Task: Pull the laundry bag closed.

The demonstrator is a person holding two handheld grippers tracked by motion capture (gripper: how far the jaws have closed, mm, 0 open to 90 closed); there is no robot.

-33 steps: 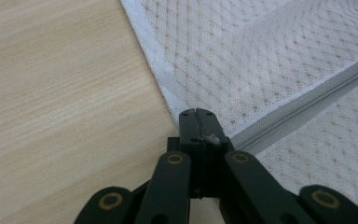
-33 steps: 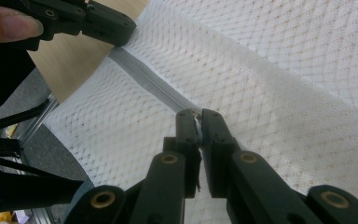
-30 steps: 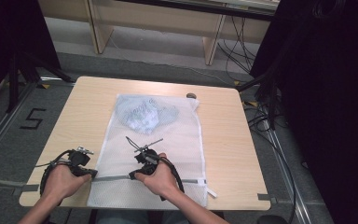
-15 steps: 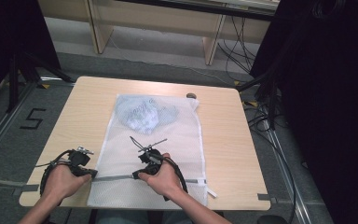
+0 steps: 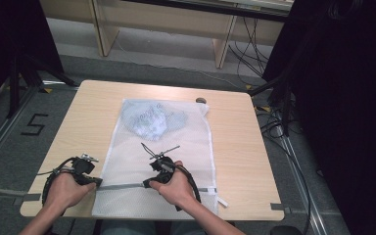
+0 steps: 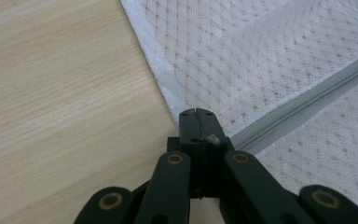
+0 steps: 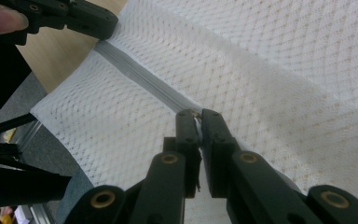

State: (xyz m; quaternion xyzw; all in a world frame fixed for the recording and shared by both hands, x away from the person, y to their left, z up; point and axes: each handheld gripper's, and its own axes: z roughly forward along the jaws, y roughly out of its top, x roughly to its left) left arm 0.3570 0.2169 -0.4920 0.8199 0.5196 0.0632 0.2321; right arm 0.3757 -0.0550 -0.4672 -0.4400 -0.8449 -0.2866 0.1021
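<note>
A white mesh laundry bag lies flat on the wooden table, with a crumpled pale-blue garment inside its far end. A grey zipper runs across the bag's near end. My left gripper is shut on the bag's left edge where the zipper ends. My right gripper sits partway along the zipper, its jaws pinched on the small zipper pull. In the right gripper view the zipper stretches away to the left gripper.
A small dark round object rests at the table's far edge beside the bag's corner. A white tab sticks out at the bag's near right corner. Bare wood lies either side of the bag. Cables trail on the floor at the right.
My right gripper has edged slightly to the right along the zipper. The left gripper and the bag have stayed put.
</note>
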